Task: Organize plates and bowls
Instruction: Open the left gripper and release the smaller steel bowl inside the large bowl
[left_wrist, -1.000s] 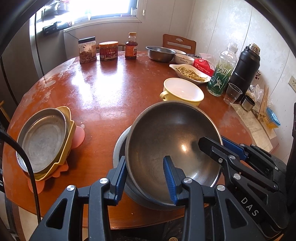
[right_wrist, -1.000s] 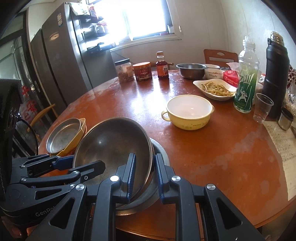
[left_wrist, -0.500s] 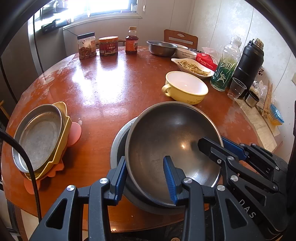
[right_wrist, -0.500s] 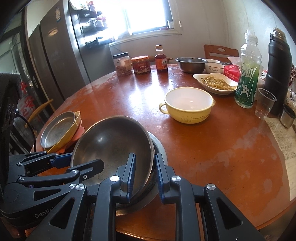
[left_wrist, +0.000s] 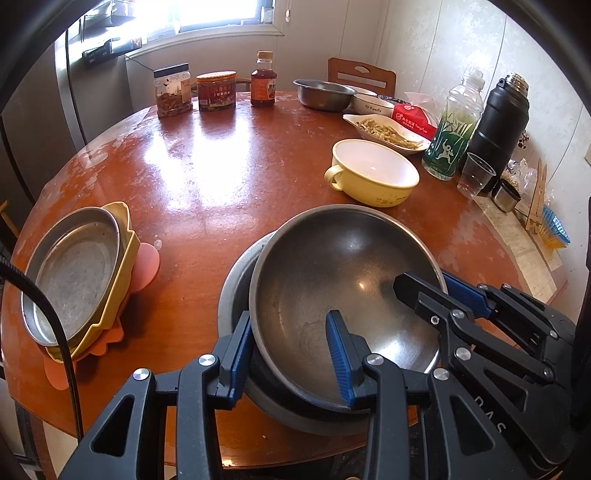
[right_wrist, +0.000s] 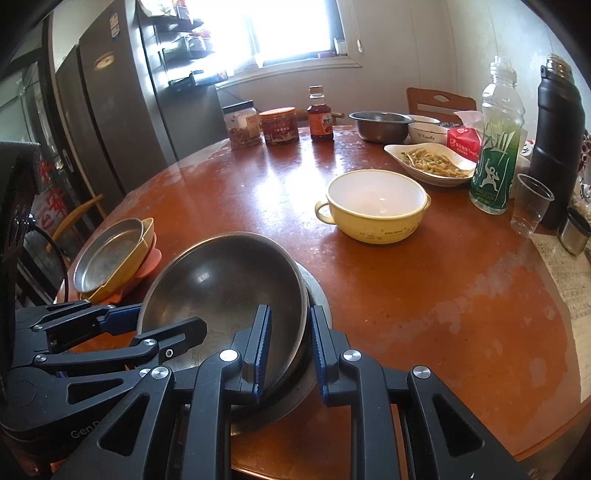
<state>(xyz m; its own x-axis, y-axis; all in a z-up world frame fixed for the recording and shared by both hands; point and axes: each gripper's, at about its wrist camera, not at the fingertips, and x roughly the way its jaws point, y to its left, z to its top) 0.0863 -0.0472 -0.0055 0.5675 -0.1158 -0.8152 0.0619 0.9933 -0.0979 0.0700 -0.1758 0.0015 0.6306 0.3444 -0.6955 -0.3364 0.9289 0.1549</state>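
Left wrist view: the left hand-held gripper (left_wrist: 291, 354) clamps the steel bowl (left_wrist: 343, 280) at its 7 o'clock rim; the right hand-held gripper (right_wrist: 288, 343) pinches the opposite rim, jaws narrow. The bowl sits tilted in the steel basin (left_wrist: 236, 291) on the surface (left_wrist: 221, 192). Lower both sides evenly so it nests. Since a second ago the grips are unchanged; both views have shifted slightly.

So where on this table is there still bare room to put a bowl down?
The middle of the table is bare, between the jars, yellow bowl and plate stack. Another patch lies right of the steel bowl. The far right edge is crowded with bottles and dishes.
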